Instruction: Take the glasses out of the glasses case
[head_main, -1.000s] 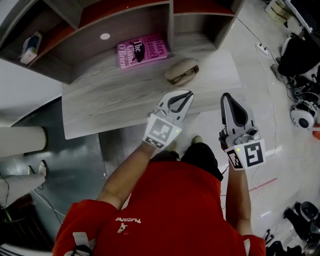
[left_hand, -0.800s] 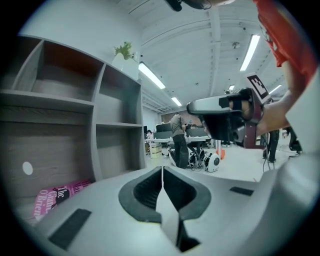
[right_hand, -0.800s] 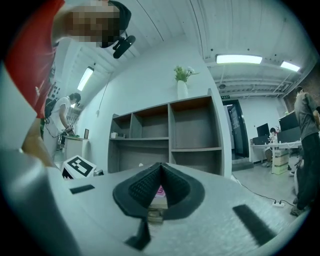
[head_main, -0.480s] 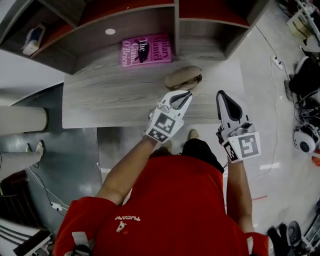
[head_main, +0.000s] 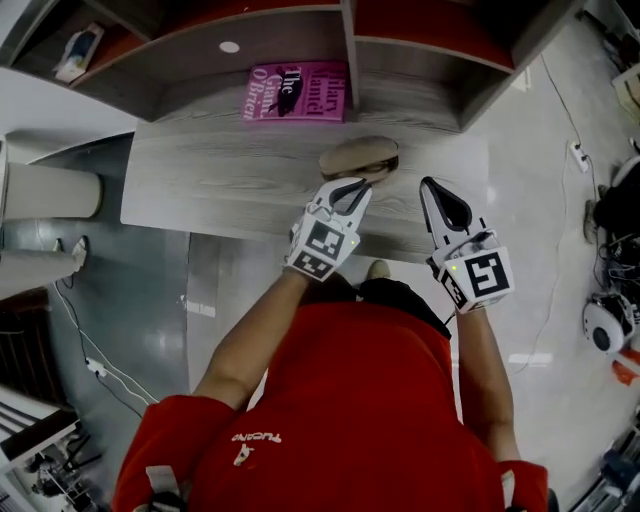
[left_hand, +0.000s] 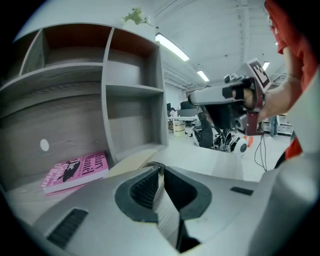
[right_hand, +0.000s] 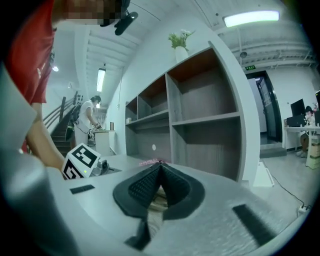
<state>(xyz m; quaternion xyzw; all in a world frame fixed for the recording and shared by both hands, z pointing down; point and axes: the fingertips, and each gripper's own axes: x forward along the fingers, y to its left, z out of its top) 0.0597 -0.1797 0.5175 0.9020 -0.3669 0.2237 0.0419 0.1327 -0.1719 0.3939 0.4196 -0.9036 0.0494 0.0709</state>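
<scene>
Holds the left hand-held gripper (head_main: 360, 184), jaws pressed together on nothing, with its tip just beside the tan glasses case (head_main: 358, 156) lying on the tabletop (head_main: 200, 190), a pink book (head_main: 297, 92) behind. Keeps the right hand-held gripper (head_main: 426, 183) closed and empty too, right of the case.

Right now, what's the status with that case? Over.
Left gripper and right gripper shut, empty. Case on desk, close ahead of left gripper. Book behind, out of the way.
</scene>
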